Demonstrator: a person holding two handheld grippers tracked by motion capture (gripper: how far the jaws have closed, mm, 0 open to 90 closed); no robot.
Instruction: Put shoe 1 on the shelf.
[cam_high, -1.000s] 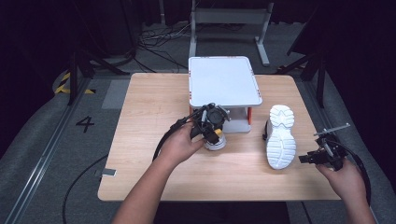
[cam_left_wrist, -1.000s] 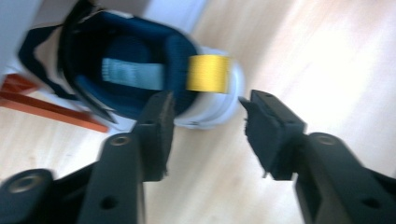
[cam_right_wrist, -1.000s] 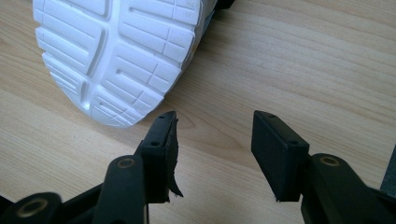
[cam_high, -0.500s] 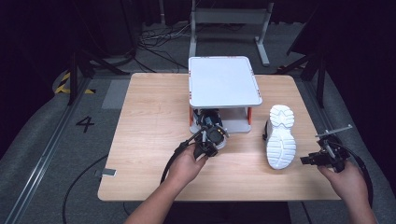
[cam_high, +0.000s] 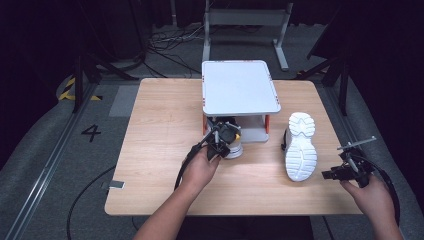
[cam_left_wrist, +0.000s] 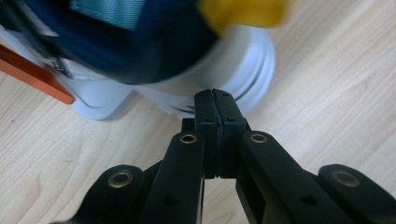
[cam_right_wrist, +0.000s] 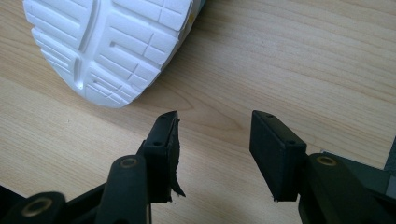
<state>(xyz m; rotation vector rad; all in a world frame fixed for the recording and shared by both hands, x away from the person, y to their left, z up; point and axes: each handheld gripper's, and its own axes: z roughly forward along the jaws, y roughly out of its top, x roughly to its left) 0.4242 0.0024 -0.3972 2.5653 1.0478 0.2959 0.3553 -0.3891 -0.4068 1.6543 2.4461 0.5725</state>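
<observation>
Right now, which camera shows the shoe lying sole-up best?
The high view: the whole sole-up shoe lies right of the grey stand. The right gripper view catches just one end of its white tread, beyond the open right gripper.

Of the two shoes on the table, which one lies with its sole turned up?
The white shoe near the right gripper, its white tread facing up. The dark blue shoe with yellow trim, at the grey shelf, does not.

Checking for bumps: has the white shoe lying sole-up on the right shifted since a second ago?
No. The white shoe lies just right of the grey stand, as before.
</observation>
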